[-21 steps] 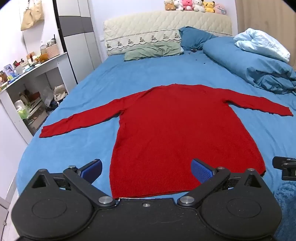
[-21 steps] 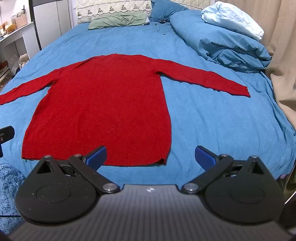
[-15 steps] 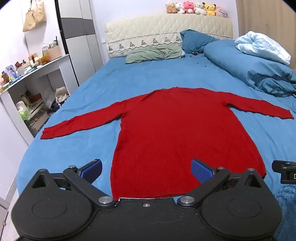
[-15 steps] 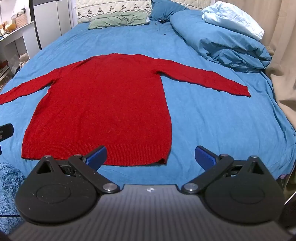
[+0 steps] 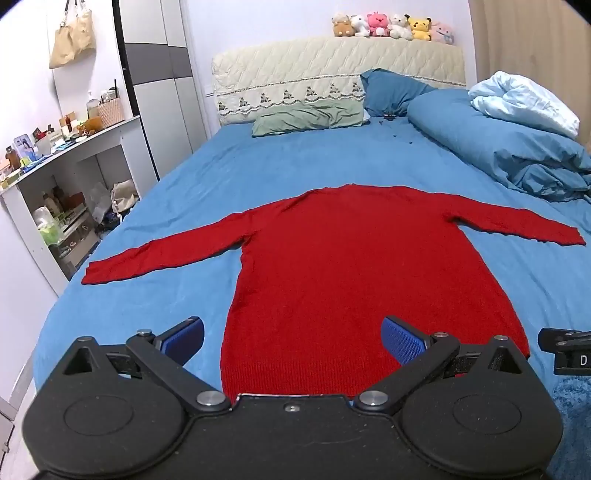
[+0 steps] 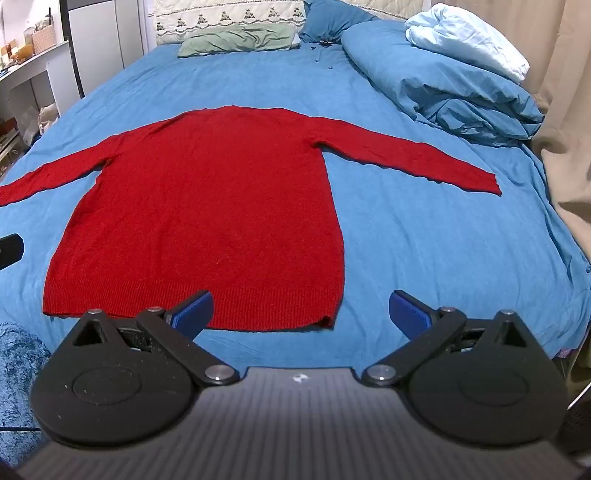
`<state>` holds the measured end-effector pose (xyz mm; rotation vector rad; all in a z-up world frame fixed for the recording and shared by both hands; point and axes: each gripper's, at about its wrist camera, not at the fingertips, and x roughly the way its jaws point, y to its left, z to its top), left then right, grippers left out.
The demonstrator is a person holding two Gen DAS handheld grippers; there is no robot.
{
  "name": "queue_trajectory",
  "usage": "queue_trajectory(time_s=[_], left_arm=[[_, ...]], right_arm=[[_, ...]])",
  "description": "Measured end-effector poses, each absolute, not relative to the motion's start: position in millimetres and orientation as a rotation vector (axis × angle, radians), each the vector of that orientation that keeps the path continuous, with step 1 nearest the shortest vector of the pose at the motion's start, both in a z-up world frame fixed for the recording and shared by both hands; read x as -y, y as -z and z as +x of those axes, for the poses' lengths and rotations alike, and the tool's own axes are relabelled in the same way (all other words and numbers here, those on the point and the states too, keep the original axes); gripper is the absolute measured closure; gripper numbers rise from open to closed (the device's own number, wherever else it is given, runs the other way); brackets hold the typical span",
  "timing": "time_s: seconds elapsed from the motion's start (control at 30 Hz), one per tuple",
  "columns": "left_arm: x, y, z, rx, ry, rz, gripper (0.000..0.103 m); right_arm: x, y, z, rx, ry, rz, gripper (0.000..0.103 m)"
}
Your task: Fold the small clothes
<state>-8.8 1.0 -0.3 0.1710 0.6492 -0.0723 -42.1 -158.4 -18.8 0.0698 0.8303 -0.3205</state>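
Only one legible mark: a white letter "D" on the black device (image 5: 570, 352) at the right edge of the left wrist view (cut off by the frame, so any following letters unseen). A small pale emblem on the grey ribbed body (image 6: 297, 377) in the right wrist view, too small to read. Labels on shelf clutter (image 5: 55, 221) blurred, unreadable.

Ahead of the tongs stretches a wide bed under a blue sheet (image 5: 314, 162), ending at a quilted cream headboard (image 5: 332, 62) topped by a row of small plush toys (image 5: 393, 27). A flat green pillow (image 5: 306, 118) lies before it. Far right sits a heaped blue duvet (image 5: 498, 151); left stands a cluttered white shelf unit (image 5: 66, 177), beyond it a grey-and-white wardrobe (image 5: 159, 74).
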Motion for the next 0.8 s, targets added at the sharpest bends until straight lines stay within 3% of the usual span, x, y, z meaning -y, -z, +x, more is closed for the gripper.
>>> queue_trajectory(time_s=[0.8], left_arm=[[-3.4, -2.0, -8.6, -0.645, 0.05, 0.146, 0.0]], right_arm=[[157.3, 13.9, -46.2, -0.82, 0.307, 0.064, 0.0]])
